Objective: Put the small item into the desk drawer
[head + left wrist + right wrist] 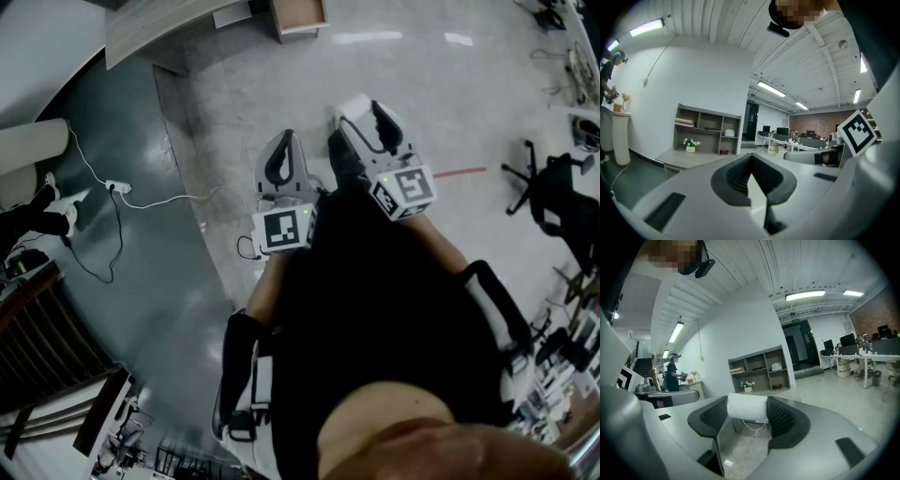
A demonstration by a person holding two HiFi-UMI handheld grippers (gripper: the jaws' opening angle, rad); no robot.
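Observation:
My right gripper (747, 412) is shut on a small white rolled item (747, 407) with loose threads hanging under it. In the head view the right gripper (367, 117) is held out over the floor, the white item (353, 104) showing at its tip. Beside it, my left gripper (281, 161) has its jaws together and nothing between them; the left gripper (753, 177) shows only a thin wedge of light between its pads. The grey desk (159, 26) lies far ahead, with an open wooden drawer (298, 15) at its right end.
A grey shelf unit (706, 130) with a flower pot (690, 144) stands on the desk by the white wall. A person (672, 374) works at a white pedestal (33, 150) to the left. A power strip with cable (117, 186) lies on the floor, and an office chair (553, 192) stands at the right.

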